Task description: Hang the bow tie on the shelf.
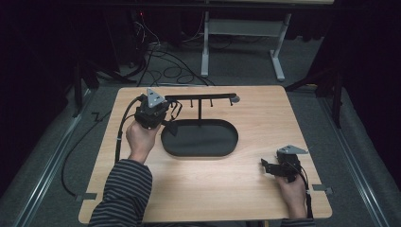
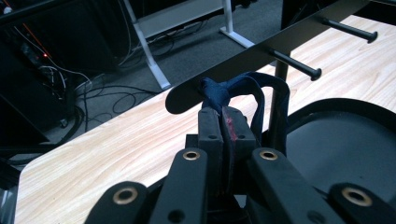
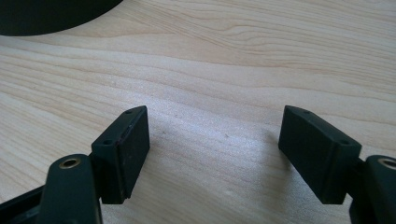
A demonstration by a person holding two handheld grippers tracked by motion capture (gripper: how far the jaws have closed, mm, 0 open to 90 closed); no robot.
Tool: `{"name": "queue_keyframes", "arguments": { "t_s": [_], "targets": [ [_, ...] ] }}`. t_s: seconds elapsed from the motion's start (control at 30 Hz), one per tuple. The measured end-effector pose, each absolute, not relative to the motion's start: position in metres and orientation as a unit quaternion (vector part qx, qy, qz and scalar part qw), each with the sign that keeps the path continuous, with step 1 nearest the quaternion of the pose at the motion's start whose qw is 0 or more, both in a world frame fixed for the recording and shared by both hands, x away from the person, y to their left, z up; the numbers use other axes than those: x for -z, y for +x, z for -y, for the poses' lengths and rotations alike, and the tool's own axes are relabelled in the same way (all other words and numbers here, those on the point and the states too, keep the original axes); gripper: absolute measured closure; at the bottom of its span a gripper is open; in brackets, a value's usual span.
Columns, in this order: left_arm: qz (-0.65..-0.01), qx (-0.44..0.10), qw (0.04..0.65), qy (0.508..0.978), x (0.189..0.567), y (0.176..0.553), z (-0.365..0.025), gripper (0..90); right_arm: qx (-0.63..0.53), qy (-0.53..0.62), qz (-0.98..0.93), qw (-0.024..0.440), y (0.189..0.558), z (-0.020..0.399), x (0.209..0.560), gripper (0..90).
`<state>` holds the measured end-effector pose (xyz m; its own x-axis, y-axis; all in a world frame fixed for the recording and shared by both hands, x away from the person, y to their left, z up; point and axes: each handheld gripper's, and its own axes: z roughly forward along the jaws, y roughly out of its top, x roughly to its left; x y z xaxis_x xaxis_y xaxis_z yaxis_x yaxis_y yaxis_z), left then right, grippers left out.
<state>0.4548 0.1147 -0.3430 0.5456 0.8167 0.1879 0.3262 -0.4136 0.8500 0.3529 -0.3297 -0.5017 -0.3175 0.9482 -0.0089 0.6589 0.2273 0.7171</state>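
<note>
The left tongs (image 2: pixel 226 122) are closed tight on a dark blue strap (image 2: pixel 243 86), pinching it between the two pads at the tips. Seen in the left gripper view, the strap rises out of the pinch and loops up against the rounded end of the black rack bar (image 2: pixel 261 53), where it bunches just at the bar's lower edge; one side of the loop hangs down to the right of the pads, in front of the rack's post. Two pegs (image 2: pixel 299 65) stick out of the bar farther along, clear of the strap. In the high view the left tongs (image 1: pixel 163 116) sit at the left end of the rack, above the left rim of the black oval tray (image 1: pixel 198 152) on the worktop (image 1: pixel 255 123).

The right tongs (image 3: pixel 215 154) stand wide open with nothing between them, low over bare wood. In the high view the right tongs (image 1: pixel 267 165) rest near the worktop's right front corner, well apart from strap and tray.
</note>
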Motion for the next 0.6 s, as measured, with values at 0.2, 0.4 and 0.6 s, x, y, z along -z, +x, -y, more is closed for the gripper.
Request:
{"name": "queue_keyframes", "arguments": {
  "t_s": [0.2,0.4,0.6],
  "targets": [
    [-0.372,-0.311,0.394,0.781,0.3472,0.4615,-0.1156,87.3,-0.314,0.537,-0.749,0.231,0.3529,0.3297,0.5017,25.9],
    [-0.375,-0.312,0.394,0.779,0.3493,0.4644,-0.1164,87.0,-0.313,0.537,-0.749,0.230,0.3529,0.3296,0.5017,25.9],
    [-0.377,-0.300,0.394,0.783,0.3511,0.4659,-0.1166,83.7,-0.314,0.537,-0.749,0.231,0.3529,0.3296,0.5017,25.9]
  ]
}}
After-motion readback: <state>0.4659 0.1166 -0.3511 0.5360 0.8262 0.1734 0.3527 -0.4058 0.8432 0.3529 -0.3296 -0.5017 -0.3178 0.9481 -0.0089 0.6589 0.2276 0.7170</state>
